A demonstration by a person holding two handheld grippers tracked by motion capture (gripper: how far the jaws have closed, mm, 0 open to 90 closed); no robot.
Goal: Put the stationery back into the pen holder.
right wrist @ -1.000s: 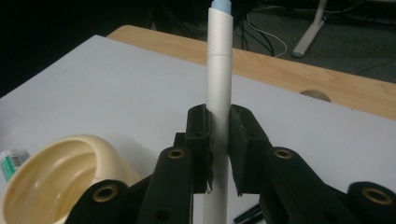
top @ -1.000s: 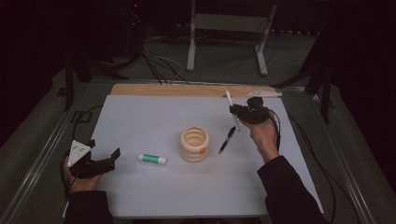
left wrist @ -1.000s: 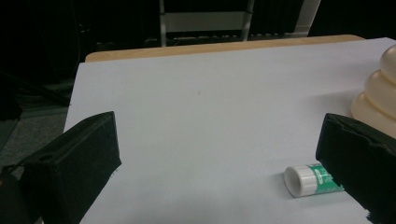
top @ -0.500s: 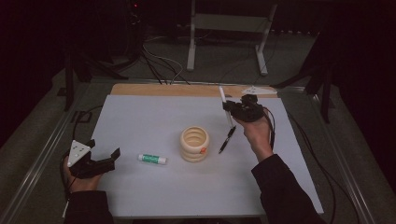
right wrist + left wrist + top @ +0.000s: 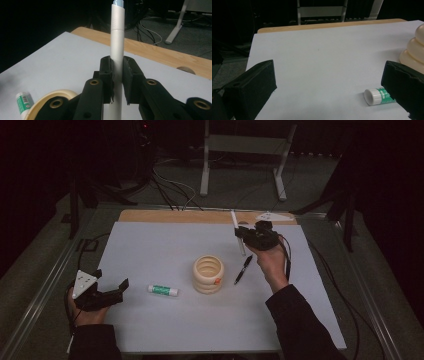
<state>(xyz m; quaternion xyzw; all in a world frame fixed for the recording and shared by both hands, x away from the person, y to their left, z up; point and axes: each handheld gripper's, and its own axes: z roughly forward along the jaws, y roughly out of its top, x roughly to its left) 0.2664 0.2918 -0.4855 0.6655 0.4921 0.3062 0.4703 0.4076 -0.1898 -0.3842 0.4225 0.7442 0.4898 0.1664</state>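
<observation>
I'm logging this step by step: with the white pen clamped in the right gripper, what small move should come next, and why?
Probably carry the white pen over the cream ringed holder and tip it upright. The right gripper is shut on the pen above the mat, up and right of the holder, whose open mouth faces up. A black pen lies beside the holder; the left gripper rests open near the glue stick.

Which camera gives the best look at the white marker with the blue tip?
The right gripper view: the white marker with the blue tip stands upright, clamped in the right gripper. The high view shows it small and slanted.
</observation>
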